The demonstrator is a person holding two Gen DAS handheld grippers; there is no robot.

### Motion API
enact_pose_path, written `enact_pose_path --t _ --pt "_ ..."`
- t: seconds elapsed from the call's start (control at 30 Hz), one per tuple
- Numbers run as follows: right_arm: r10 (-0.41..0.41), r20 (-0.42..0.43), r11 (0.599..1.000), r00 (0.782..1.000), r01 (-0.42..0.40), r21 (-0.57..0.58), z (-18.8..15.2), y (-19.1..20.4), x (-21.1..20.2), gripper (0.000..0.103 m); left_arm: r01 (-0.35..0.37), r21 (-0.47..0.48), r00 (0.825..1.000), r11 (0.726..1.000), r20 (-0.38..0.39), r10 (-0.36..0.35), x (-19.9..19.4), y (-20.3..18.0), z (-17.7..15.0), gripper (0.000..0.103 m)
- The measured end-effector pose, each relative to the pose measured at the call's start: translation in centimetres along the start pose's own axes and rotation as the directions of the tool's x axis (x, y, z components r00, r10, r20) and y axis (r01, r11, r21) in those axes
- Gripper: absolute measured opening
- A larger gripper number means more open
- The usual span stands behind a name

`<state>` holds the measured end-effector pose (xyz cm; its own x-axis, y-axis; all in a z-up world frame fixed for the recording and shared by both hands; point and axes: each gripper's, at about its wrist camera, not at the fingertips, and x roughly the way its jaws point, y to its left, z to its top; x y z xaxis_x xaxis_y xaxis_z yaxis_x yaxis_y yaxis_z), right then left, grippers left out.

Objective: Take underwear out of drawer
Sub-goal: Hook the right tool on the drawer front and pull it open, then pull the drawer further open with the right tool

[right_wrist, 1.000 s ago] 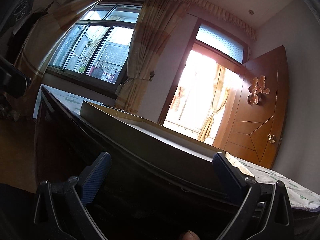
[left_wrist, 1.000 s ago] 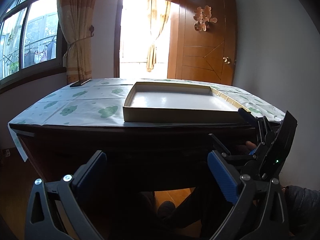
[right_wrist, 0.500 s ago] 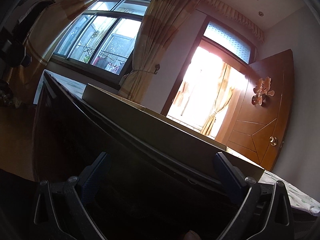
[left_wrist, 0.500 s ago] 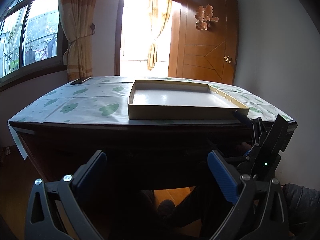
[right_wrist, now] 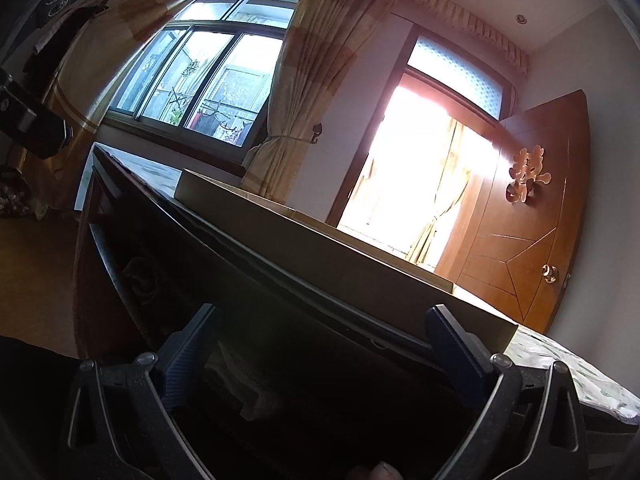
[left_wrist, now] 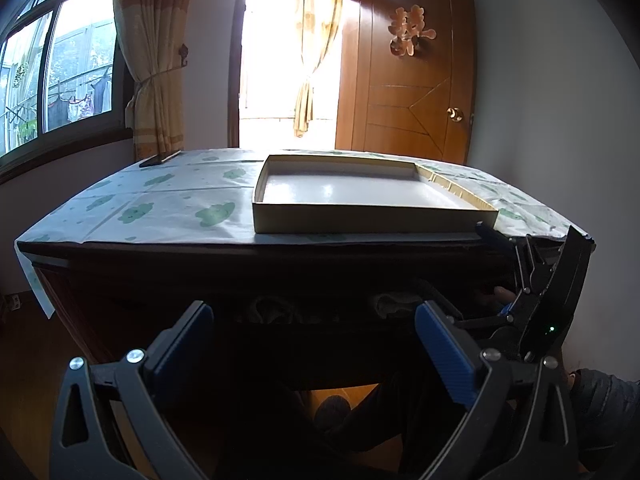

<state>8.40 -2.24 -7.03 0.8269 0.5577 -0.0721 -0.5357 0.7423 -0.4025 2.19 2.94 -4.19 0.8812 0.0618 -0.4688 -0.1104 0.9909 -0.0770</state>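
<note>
Both my left claw point(left_wrist: 312, 344) and right claw point(right_wrist: 320, 344) are spread before the dark wooden drawer point(left_wrist: 320, 312), pale crumpled underwear point(left_wrist: 276, 310) inside.

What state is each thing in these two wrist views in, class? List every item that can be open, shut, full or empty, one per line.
Left gripper: open, holding nothing.
Right gripper: open, holding nothing.
Drawer: pulled partly open, with crumpled fabric showing inside.
Cardboard tray: empty, flat on the tablecloth.
Wooden door: swung open.
Left curtain: tied back.
Dark flat object at the far corner: too small to tell.
</note>
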Motion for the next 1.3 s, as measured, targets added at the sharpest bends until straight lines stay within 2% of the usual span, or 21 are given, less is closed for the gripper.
enact_pose_path --t 0.63,1.0,1.3 --pt "0.067 -0.07 0.998 0.995 -0.067 0.001 -0.2 1.4 -1.6 0.102 -0.006 0.004 1.0 1.0 -0.007 0.006 0.0 0.0 -0.1 0.103" --pt "0.121 -0.12 0.992 0.985 -0.116 0.048 0.0 1.7 -2.9 0.102 -0.01 0.018 1.0 1.0 -0.024 0.01 0.0 -0.2 -0.1 0.103" --pt "0.133 -0.148 0.987 0.98 -0.118 0.107 0.1 1.4 -3.8 0.102 -0.007 0.012 1.0 1.0 -0.029 0.007 0.0 0.0 0.0 0.103"
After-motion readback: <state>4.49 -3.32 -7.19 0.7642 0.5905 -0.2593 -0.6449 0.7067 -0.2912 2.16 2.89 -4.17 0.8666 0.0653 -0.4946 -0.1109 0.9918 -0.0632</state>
